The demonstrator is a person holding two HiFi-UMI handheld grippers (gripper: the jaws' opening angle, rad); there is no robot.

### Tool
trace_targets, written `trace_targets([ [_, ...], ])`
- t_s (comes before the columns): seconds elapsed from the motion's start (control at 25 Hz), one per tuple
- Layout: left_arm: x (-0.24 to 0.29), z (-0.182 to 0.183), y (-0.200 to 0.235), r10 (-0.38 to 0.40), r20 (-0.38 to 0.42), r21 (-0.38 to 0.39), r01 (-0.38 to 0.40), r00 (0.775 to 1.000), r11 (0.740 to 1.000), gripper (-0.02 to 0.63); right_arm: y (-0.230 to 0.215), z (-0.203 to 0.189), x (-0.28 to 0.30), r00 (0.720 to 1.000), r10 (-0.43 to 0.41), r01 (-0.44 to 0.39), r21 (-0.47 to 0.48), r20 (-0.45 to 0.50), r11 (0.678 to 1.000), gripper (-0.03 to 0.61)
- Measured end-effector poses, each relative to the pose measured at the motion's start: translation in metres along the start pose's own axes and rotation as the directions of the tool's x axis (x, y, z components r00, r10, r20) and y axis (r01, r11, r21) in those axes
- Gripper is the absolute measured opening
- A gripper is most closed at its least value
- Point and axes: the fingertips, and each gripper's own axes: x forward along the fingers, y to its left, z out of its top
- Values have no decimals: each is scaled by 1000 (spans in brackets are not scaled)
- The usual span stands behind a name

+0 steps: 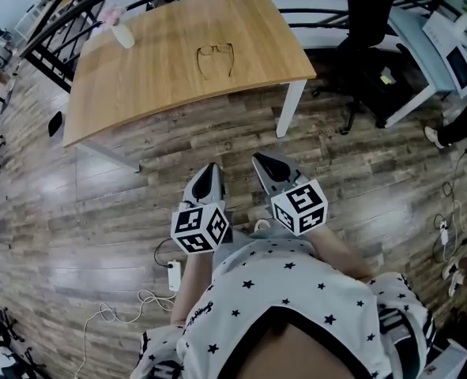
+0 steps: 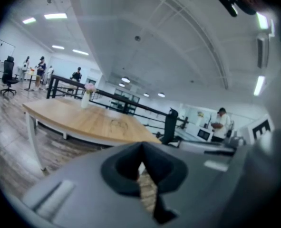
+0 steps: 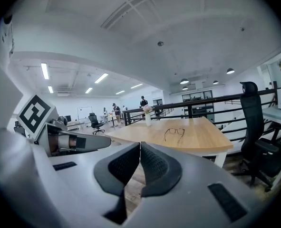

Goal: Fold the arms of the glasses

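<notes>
A pair of dark-framed glasses point(image 1: 216, 57) lies on the wooden table point(image 1: 154, 77) with both arms unfolded, pointing toward me. The same glasses point(image 3: 174, 133) show small in the right gripper view and faintly in the left gripper view point(image 2: 117, 123). My left gripper point(image 1: 210, 173) and right gripper point(image 1: 269, 166) hang side by side over the floor, well short of the table. Both are shut, pads together, with nothing between them. From the right gripper view the left gripper point(image 3: 102, 141) shows at the left.
A white vase with pink flowers point(image 1: 119, 30) stands at the table's far left. A black office chair point(image 1: 367, 46) and a white desk point(image 1: 434, 58) are to the right. Black railings point(image 1: 75, 6) run behind. Cables and a power strip point(image 1: 173, 275) lie on the floor.
</notes>
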Motion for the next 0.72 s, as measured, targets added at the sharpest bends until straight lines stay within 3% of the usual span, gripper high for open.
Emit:
trace_targets([
  [0.72, 17, -1, -8, 26, 8, -63, -25, 1000, 998, 8, -22, 2, 4, 998, 55, -55, -3, -8, 998, 17],
])
